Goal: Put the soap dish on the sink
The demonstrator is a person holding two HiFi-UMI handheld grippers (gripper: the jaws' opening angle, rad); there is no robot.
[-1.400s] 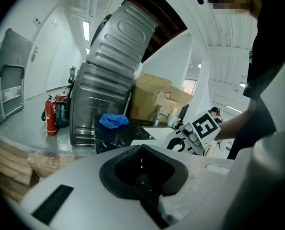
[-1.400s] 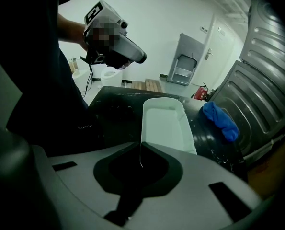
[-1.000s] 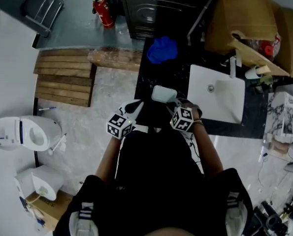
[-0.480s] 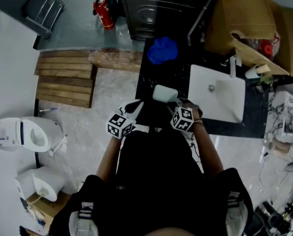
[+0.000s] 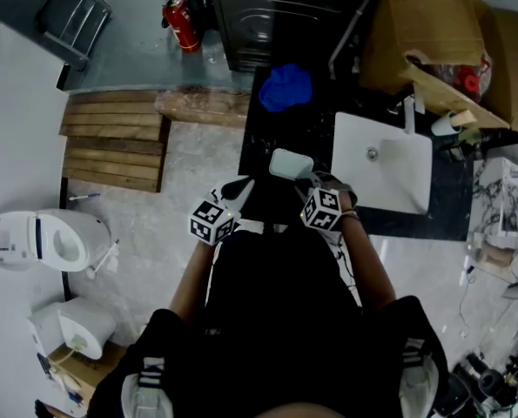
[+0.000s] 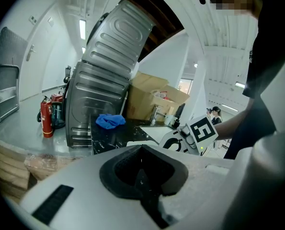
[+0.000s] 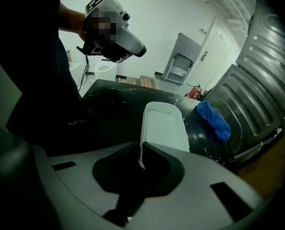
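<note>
The soap dish (image 5: 291,164) is a pale, shallow rectangular tray held just over the black counter (image 5: 263,138), left of the white sink basin (image 5: 382,175). My right gripper (image 5: 309,179) is shut on the dish's near rim. In the right gripper view the dish (image 7: 164,126) runs away from the jaws, its thin edge pinched at the right gripper (image 7: 141,164). My left gripper (image 5: 239,186) hangs at the counter's left edge, apart from the dish. In the left gripper view the left gripper (image 6: 142,174) is shut with nothing in it.
A blue cloth (image 5: 285,88) lies on the counter behind the dish. A faucet (image 5: 409,111) and a cup (image 5: 448,124) stand behind the basin, with cardboard boxes (image 5: 433,33) beyond. A metal appliance (image 5: 285,11), a fire extinguisher (image 5: 179,16), wooden slats (image 5: 115,138) and a toilet (image 5: 41,238) lie left.
</note>
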